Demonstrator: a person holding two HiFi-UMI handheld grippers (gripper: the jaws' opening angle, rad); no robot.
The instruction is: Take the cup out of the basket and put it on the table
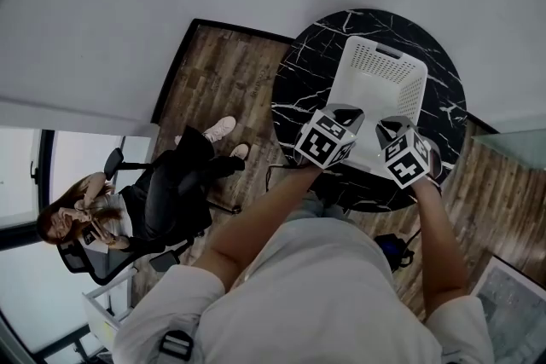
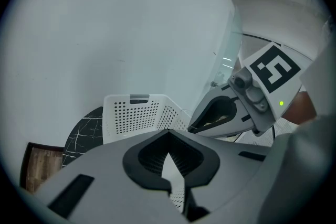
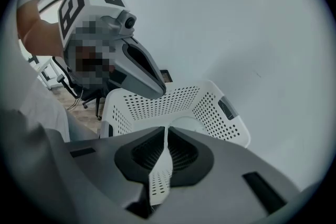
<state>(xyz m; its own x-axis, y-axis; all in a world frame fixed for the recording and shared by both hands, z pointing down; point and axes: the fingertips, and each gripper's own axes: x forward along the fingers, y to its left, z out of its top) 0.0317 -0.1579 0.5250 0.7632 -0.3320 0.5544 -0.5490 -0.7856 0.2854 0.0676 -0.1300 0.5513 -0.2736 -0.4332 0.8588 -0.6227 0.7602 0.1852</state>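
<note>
A white perforated basket (image 1: 381,74) (image 2: 135,115) (image 3: 212,107) stands on a round black marble table (image 1: 309,68) (image 2: 84,131). Inside it, in the right gripper view, a pale rounded shape (image 3: 185,123) shows just past the jaws; it may be the cup, mostly hidden. My left gripper (image 1: 345,112) (image 2: 168,134) hovers over the basket's near left rim, shut, with nothing in it. Beside it my right gripper (image 1: 391,129) (image 3: 167,131) hangs over the near right rim, also shut and holding nothing. Each gripper view shows the other gripper close alongside.
A person sits in a black office chair (image 1: 141,209) on the wood floor (image 1: 222,81) left of the table. A white wall rises behind the table. A dark object (image 1: 390,251) lies on the floor near my legs. Bare marble lies left of the basket.
</note>
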